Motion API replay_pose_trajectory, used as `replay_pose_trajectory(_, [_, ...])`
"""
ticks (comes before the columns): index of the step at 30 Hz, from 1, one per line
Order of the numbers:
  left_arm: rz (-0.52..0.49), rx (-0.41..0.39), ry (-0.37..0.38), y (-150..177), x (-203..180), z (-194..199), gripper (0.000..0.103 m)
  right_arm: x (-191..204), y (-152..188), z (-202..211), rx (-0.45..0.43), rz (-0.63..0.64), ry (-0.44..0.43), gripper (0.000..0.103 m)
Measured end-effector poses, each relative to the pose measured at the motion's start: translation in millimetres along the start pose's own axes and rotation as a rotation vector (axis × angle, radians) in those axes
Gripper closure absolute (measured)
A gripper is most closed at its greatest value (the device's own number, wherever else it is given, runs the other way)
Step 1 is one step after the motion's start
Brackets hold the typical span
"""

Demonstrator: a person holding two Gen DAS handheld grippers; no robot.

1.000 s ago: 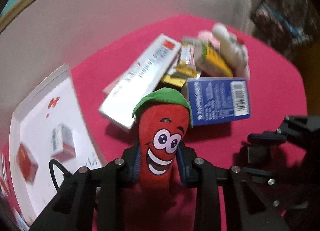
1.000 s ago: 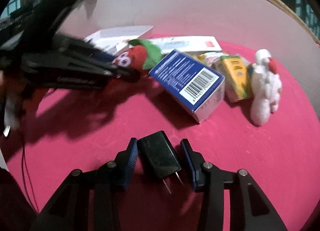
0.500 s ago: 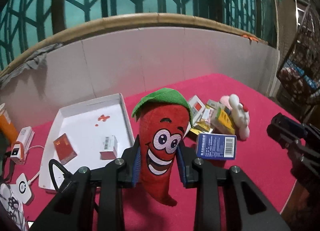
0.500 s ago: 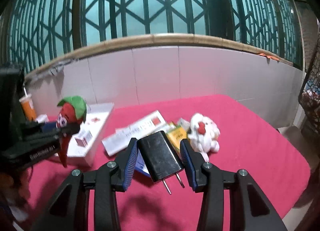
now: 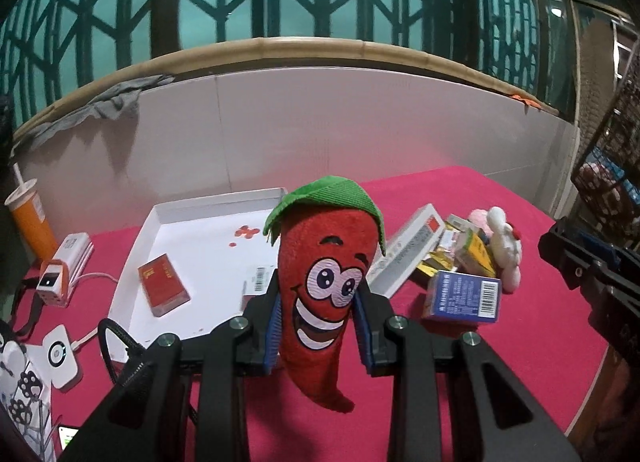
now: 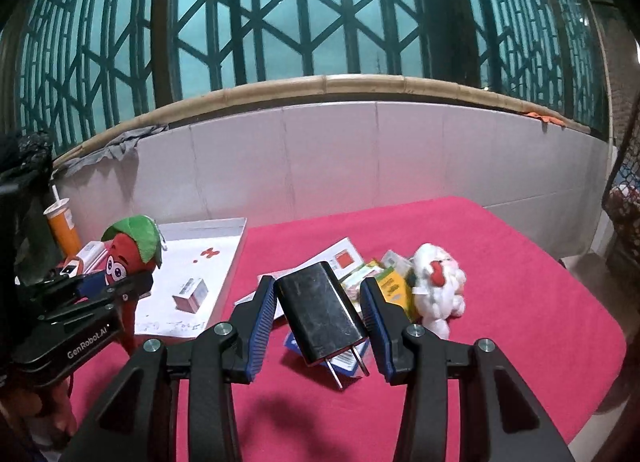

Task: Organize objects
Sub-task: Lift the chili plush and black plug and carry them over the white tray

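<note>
My left gripper point(image 5: 318, 322) is shut on a red chili plush toy point(image 5: 324, 282) with a green cap and a cartoon face, held above the pink table; the same plush point(image 6: 128, 250) shows at the left of the right wrist view. My right gripper point(image 6: 320, 314) is shut on a black plug charger point(image 6: 320, 314), prongs pointing down toward me. A white tray point(image 5: 136, 262) lies left of the plush and holds a red box point(image 5: 162, 288) and a small white box point(image 6: 192, 294). Right of it lies a pile: a blue box point(image 5: 464, 296), a long white box point(image 5: 408, 248), yellow packets, a white plush point(image 6: 438, 286).
An orange cup with a straw point(image 5: 30, 218), a white power bank point(image 5: 74, 248) and a white charging pad point(image 5: 60, 354) with cables sit at the table's left end. A white tiled wall and green lattice window stand behind. The table edge point(image 6: 612, 342) drops off at the right.
Both grippers have risen and tilted up from close over the table; the wall and window came into view. The plush and the charger stayed gripped throughout.
</note>
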State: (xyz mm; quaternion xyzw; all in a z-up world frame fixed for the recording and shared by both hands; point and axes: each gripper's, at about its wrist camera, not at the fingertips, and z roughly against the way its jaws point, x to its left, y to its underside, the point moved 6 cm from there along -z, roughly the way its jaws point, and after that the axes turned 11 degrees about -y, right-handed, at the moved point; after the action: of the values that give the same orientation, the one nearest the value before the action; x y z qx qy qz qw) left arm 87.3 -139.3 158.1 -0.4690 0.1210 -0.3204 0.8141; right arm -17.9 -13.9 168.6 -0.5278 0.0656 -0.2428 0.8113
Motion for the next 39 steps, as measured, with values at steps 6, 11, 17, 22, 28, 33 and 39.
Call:
replay_pose_trajectory(6, [0.032, -0.003, -0.022, 2, 18, 0, 0.073, 23, -4, -13, 0.021, 0.023, -0.023, 0.056])
replay_pose_trajectory(11, [0.056, 0.002, -0.037, 4, 33, -3, 0.073, 40, -8, -19, 0.024, 0.051, -0.042, 0.056])
replay_pose_trajectory(17, [0.089, 0.01, -0.065, 7, 53, -6, 0.073, 59, -11, -32, 0.047, 0.061, -0.073, 0.056])
replay_pose_trajectory(22, [0.114, 0.022, -0.085, 11, 71, -10, 0.073, 75, -12, -40, 0.058, 0.088, -0.089, 0.056])
replay_pose_trajectory(28, [0.129, 0.041, -0.101, 16, 86, -16, 0.073, 92, -13, -53, 0.081, 0.101, -0.11, 0.056])
replay_pose_trajectory(33, [0.143, 0.053, -0.114, 18, 100, -22, 0.073, 107, -14, -62, 0.093, 0.118, -0.126, 0.056])
replay_pose_trajectory(39, [0.16, 0.069, -0.139, 18, 119, -32, 0.073, 119, -14, -78, 0.119, 0.116, -0.142, 0.056])
